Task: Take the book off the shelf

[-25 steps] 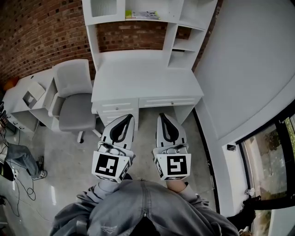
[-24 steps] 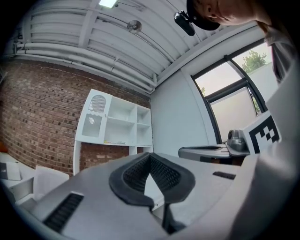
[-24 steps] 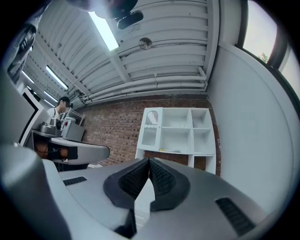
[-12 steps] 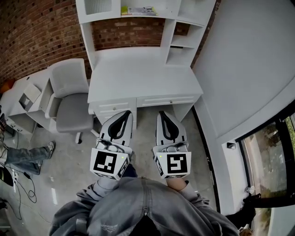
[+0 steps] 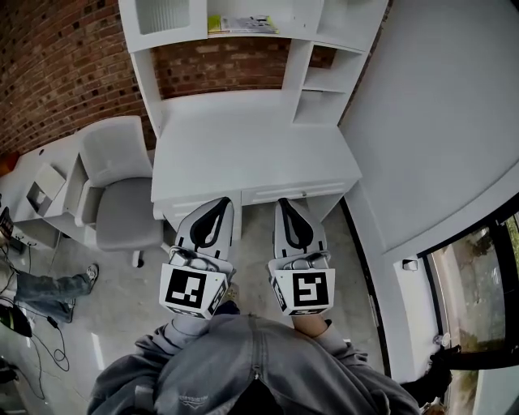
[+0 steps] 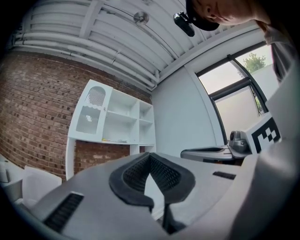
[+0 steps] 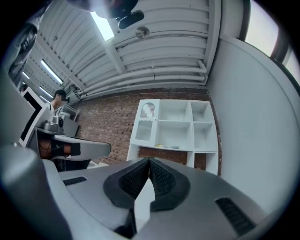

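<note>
Head view: the left claw (image 5: 219, 203) and the right claw (image 5: 284, 203) are held side by side, level with each other and apart, both pointing toward a white desk (image 5: 251, 154). Each claw's jaws are pressed together with nothing between them. A white shelf (image 5: 304, 61) stands on the far edge of the desk against a brick wall (image 5: 65, 65). The book (image 5: 242, 24) lies flat on the upper board of the shelf, in the wide middle compartment, well apart from both claws. A grey chair (image 5: 113, 203) stands just beside the desk's left end, on a pale floor (image 5: 122, 300). A window (image 5: 486, 275) shows at the lower right.

Left gripper view: the black pads meet at their tips, pinching nothing. Past them the shelf rises against the brick wall, and the book shows as a thin flat strip on the board under the middle compartment. The right claw reaches in from the right edge, below the window.

Right gripper view: the jaws are closed on each other and empty. The shelf stands straight ahead above the tips, with the book lying flat on its middle board. The left claw shows at the left edge
</note>
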